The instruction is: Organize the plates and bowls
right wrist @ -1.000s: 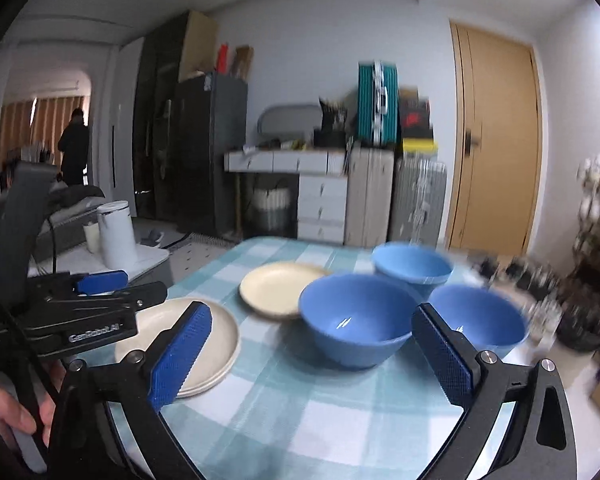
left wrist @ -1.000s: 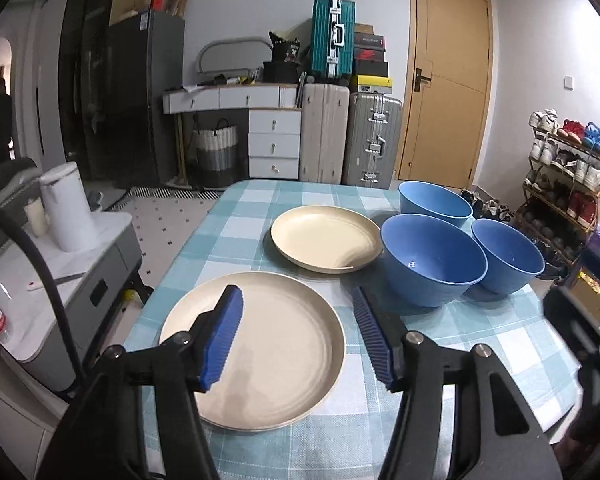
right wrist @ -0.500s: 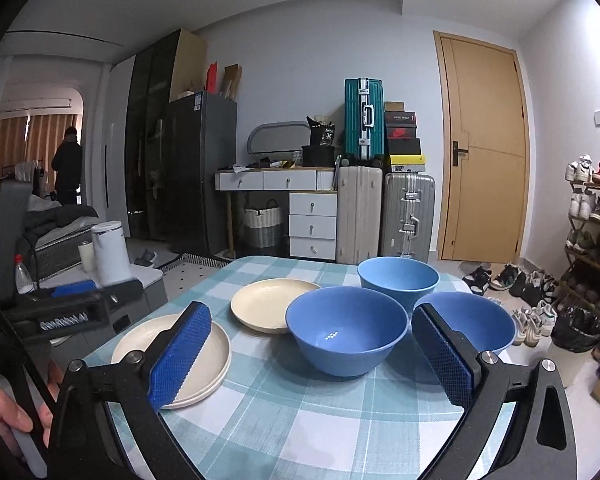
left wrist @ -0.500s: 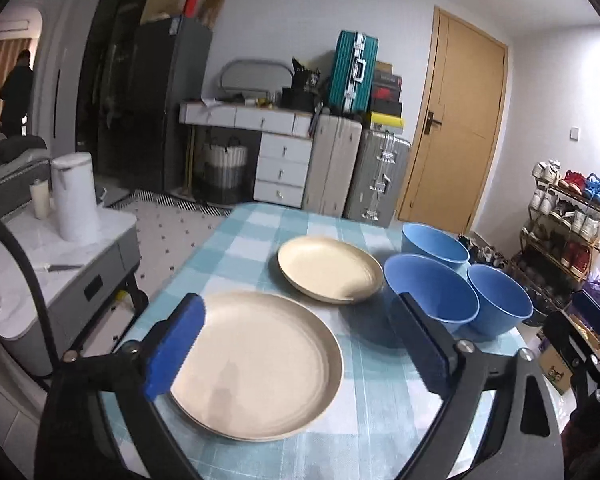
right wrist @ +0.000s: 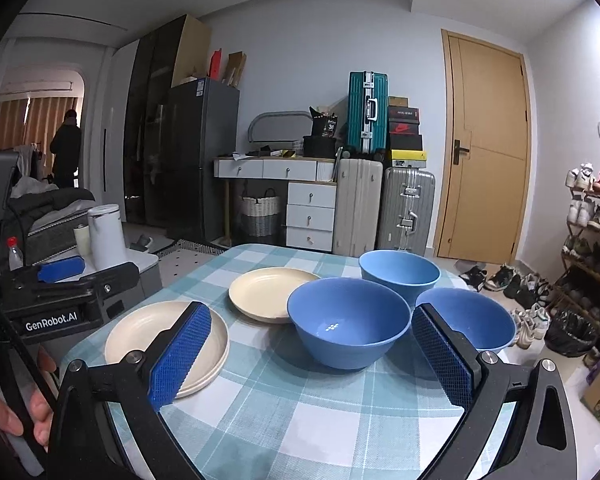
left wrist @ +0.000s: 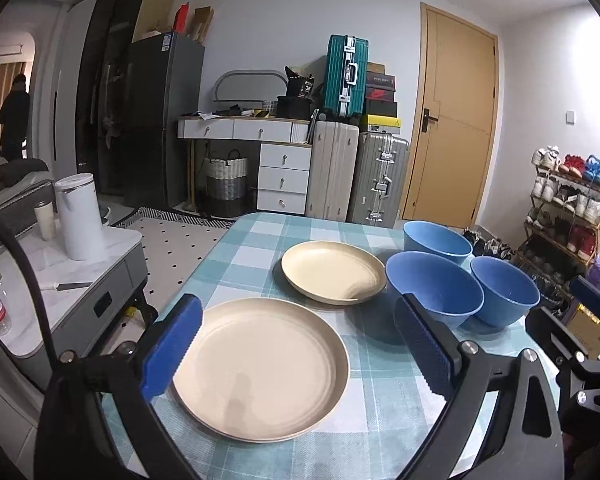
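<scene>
Now the left claw [left wrist: 296,344] is wide and empty (its jaws have just been opening) above the near plates [left wrist: 260,364]; the right claw [right wrist: 312,356], also wide, faces the nearest blue bowl [right wrist: 348,320], probably for nesting next.

left gripper [left wrist: 296,348] | black frame, blue ribbed pads (silver screws), "GenRobot.AI" marking

The left gripper [left wrist: 296,344] has just been opening; its jaws stand wide, nothing between them. Below it lies the near plate [left wrist: 260,364]; farther, a second plate [left wrist: 332,276]; three blue bowls [left wrist: 436,288] at right.
</scene>
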Demonstrator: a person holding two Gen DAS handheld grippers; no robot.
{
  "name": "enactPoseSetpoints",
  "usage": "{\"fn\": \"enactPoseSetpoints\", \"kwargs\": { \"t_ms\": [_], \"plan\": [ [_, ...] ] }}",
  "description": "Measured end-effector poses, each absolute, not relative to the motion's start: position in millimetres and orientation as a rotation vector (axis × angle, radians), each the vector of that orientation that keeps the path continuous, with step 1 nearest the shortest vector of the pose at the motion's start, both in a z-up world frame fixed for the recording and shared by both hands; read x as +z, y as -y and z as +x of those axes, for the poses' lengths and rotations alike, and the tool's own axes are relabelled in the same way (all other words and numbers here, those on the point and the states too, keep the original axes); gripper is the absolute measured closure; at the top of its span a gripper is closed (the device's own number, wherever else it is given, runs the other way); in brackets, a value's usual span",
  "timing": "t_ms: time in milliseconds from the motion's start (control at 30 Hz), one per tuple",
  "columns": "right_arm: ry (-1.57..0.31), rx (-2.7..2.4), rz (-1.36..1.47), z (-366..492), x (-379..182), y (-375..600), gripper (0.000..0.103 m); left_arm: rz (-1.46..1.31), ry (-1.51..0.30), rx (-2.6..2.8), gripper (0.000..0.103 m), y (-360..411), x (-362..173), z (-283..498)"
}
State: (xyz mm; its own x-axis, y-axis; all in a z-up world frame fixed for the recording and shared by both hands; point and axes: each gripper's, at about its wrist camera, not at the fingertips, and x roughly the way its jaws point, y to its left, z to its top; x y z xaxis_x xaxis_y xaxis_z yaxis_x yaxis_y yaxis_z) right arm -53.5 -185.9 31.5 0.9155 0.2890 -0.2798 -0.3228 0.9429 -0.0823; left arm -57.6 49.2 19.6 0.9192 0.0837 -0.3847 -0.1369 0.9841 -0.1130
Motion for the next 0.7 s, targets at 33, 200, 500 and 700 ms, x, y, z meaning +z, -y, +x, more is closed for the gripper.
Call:
{"fn": "enactPoseSetpoints", "kwargs": {
  "t_ms": [33,200,500,700],
  "plan": [
    [-0.271,0.315,-0.13,-53.0,31.0,185.4,0.001,-0.137,-0.393,0.112,0.006,-49.4,19.3,-56.9],
    [-0.293,0.304,-0.136,-48.6,29.1,183.4,0.001,-0.131,-0.403,0.112,0.005,-48.2,17.9,-55.6],
    [-0.314,0.299,-0.129,-44.2,26.2,185.3,0.001,-0.116,-0.429,0.117,0.005,-44.3,15.0,-50.2],
    [-0.331,0.301,-0.11,-41.1,25.8,188.0,0.001,-0.101,-0.441,0.126,0.005,-41.2,12.8,-48.7]
  ]
}}
